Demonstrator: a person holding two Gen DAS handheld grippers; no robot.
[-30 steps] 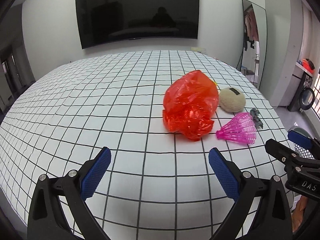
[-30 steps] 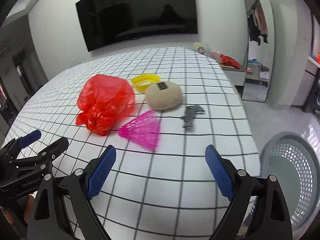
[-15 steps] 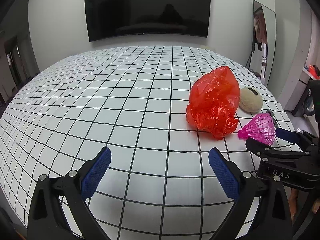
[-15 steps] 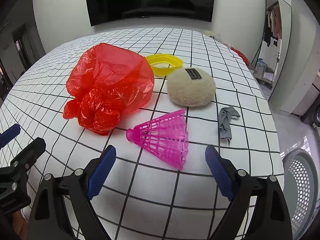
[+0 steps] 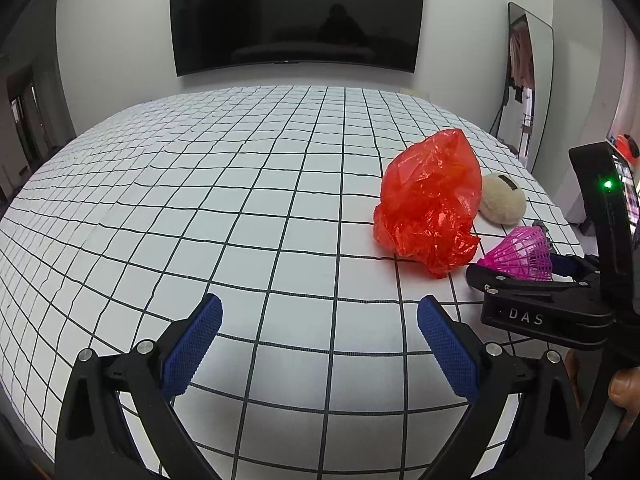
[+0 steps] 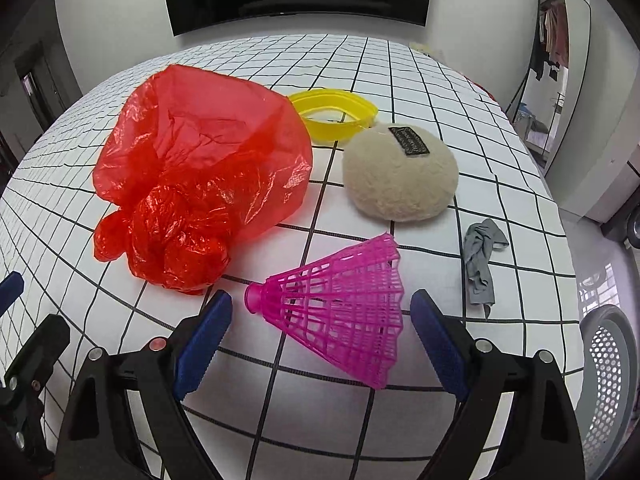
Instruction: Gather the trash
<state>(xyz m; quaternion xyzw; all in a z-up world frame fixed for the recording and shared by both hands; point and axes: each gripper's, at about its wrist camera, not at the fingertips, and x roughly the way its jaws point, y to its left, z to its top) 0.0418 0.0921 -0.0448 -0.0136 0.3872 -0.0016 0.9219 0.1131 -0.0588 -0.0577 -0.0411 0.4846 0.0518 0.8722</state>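
Pink plastic shuttlecock lying on its side near the front edge of the gridded bed cover, cork end pointing left, skirt flaring right, so pretty clearly the first bit of trash being lined up. Right gripper hovering low with jaws spread wide, one blue pad on each side of the shuttlecock, nothing gripped and no contact visible; probably opened that far because the skirt is the fat part. Just beyond on the left, crumpled red plastic bag, close to the cork end but apparently not touching. Farther back, yellow plastic ring half tucked behind the bag, and cream fuzzy pouch with a dark label just right of it. Small grey rag off to the right near the cover's edge. Perforated bin down on the floor at far right, likely the drop spot. Left gripper parked over bare cover well left of the pile, jaws also wide apart and empty, presumably just staying clear.
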